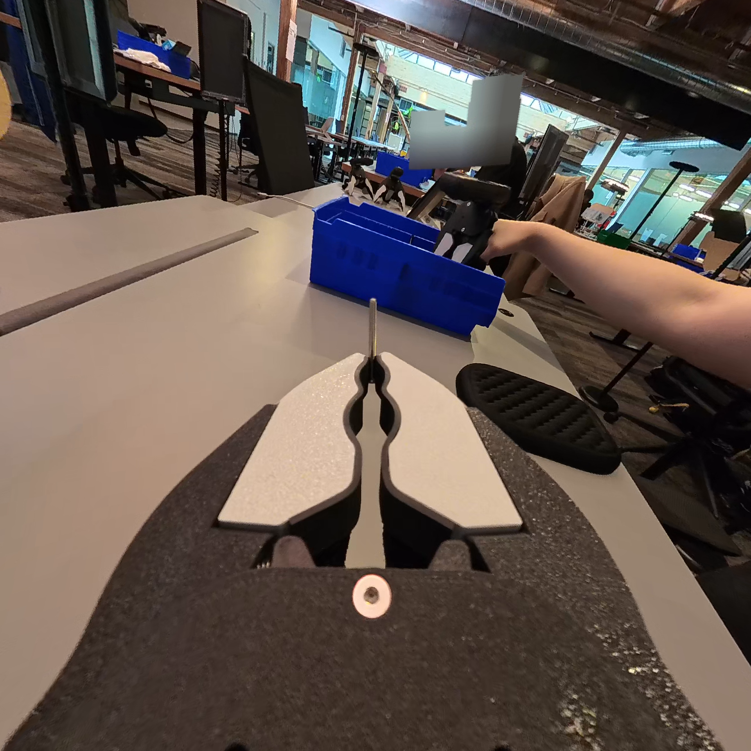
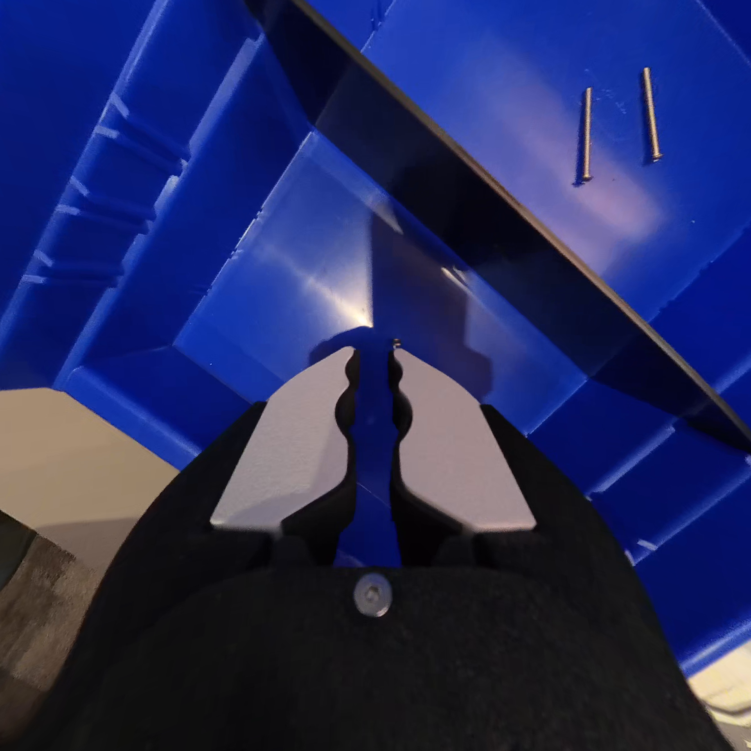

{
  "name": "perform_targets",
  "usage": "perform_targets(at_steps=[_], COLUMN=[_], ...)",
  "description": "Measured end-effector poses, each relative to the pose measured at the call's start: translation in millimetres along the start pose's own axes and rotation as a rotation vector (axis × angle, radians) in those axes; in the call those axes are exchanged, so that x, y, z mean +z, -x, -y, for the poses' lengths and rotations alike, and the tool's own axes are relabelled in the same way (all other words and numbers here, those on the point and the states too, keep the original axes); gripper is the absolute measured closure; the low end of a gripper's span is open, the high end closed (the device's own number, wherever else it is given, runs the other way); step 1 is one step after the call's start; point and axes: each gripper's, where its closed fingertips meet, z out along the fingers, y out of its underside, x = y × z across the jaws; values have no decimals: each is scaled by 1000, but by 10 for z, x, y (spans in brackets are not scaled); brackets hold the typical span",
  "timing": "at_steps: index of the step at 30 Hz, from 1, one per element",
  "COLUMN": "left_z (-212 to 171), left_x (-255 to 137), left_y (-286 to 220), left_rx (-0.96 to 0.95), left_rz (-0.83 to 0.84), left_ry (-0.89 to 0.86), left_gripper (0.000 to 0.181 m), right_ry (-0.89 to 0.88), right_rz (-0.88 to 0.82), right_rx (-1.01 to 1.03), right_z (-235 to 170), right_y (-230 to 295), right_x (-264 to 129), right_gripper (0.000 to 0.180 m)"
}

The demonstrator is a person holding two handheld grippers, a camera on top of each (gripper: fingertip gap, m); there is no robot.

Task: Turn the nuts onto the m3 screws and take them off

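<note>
My left gripper (image 1: pixel 372 357) is shut on a long thin m3 screw (image 1: pixel 372 325) that stands upright from its tips above the white table (image 1: pixel 142 345). My right gripper (image 2: pixel 374 352) is slightly open and reaches down into a compartment of the blue bin (image 2: pixel 284 264); it also shows in the left wrist view (image 1: pixel 459 248) inside the bin (image 1: pixel 390 268). A tiny nut (image 2: pixel 396 343) lies on the bin floor just off the right fingertip. Two more long screws (image 2: pixel 585 136) (image 2: pixel 651 116) lie in the neighbouring compartment beyond a dark divider (image 2: pixel 467 195).
A black oval textured pad (image 1: pixel 536 418) lies at the table's right edge. A person's forearm (image 1: pixel 617 280) stretches from the right to the bin. Office desks, chairs and monitors stand behind. A grey strip (image 1: pixel 122 280) runs across the table at left. Spacing between my two grippers at the tips: around 45 cm.
</note>
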Motion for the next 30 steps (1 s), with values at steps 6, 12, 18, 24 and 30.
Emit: perform_targets(at_steps=[6,12,18,24,30], left_z=[23,-13,-1,63,100], left_x=[-9,25,33,14,-16], left_y=[-5,7,-3,-31,-29], left_rx=[0,6,31,54,50], left_rz=[0,5,17,15,18], left_ry=[-14,2,-5,-37,-56], left_gripper=[179,179,179,179,179], right_ry=[-189,-769,-1096,-1219,-1182], right_rz=[-99,-278,-80,257,599], right_rx=[-4,-206,-398,-444,-310], right_z=[377,1561,2449,3195,3577], right_y=[-31,467,1586,2514,2902], right_x=[-525,-1781,-1874,-1090,-297], right_gripper=[170,169,162,162,164])
